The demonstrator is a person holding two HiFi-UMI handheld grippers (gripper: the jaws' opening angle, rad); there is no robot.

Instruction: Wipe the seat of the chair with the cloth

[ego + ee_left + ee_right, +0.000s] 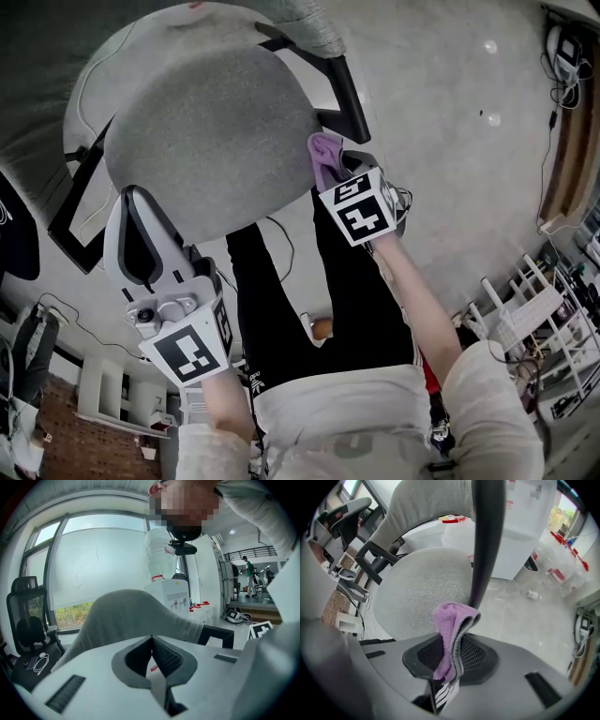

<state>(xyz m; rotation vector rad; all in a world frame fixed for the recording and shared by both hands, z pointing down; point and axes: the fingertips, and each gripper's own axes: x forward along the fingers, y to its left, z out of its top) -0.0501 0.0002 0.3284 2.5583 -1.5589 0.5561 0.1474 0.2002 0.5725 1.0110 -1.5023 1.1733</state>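
Right gripper (449, 657) is clamping the purple cloth (451, 625) tight at the seat's (202, 141) 4 o'clock edge, not yet wiping. Left gripper (141, 239) is sitting closed and empty at 7 o'clock. The bunched cloth is risking pulling free on the rough fabric, or snagging the armrest (343, 86).

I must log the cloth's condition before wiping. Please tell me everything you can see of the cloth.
The cloth is lilac, fluffy like microfibre, and folded over on itself. The right tool clamps its lower part; the folded top stands above the jaws. It sits at the right edge of the grey seat; contact cannot be told.
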